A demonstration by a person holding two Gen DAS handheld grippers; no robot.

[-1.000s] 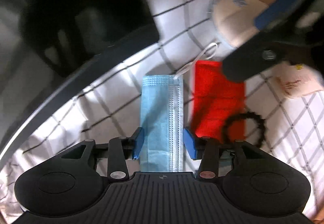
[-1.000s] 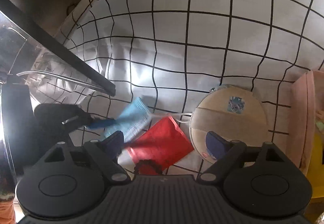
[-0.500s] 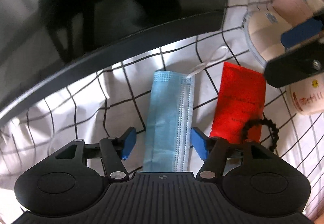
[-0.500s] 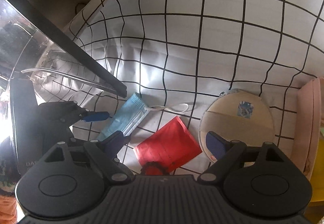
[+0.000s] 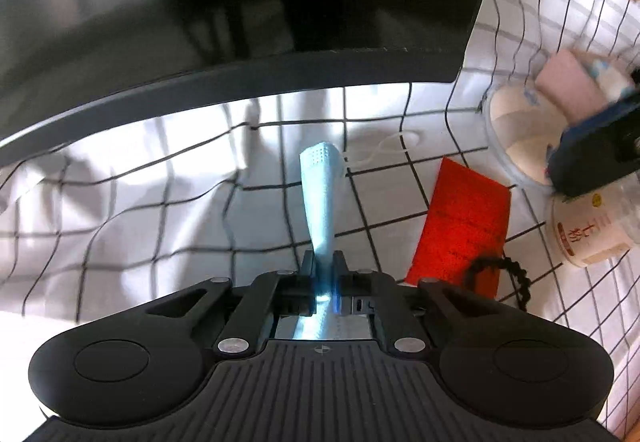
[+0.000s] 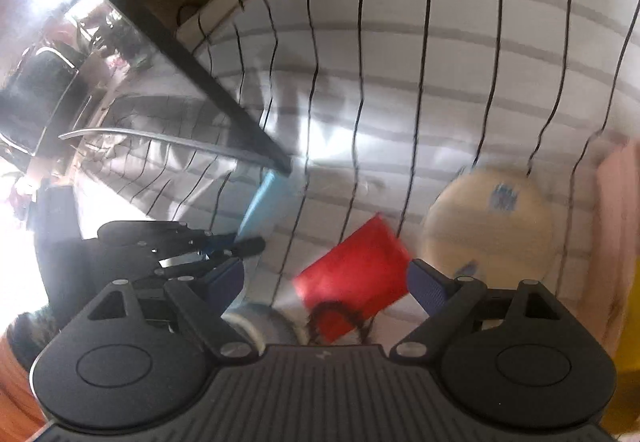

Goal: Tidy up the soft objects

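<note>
My left gripper (image 5: 323, 262) is shut on the blue face mask (image 5: 320, 194), pinching its near end into a narrow strip; the far end and white ear loop (image 5: 384, 150) trail on the checked cloth. In the right wrist view the same mask (image 6: 264, 202) hangs from the left gripper (image 6: 244, 244) at the left. My right gripper (image 6: 324, 278) stands open above a red packet (image 6: 356, 274) and a black scrunchie (image 6: 336, 316), touching neither. The packet (image 5: 460, 230) and scrunchie (image 5: 500, 278) lie right of the mask.
A dark screen (image 5: 240, 22) stands on the checked tablecloth (image 5: 140, 202) behind the mask. A round beige pouch (image 6: 488, 218) and pink folded cloth (image 6: 616, 226) lie to the right. A white cup (image 5: 588, 230) sits at the right edge.
The left gripper's jaws closed on the blue mask, squeezing it narrow, and lifted its near end. The left hand swung sideways. The right gripper stayed open and almost still.
</note>
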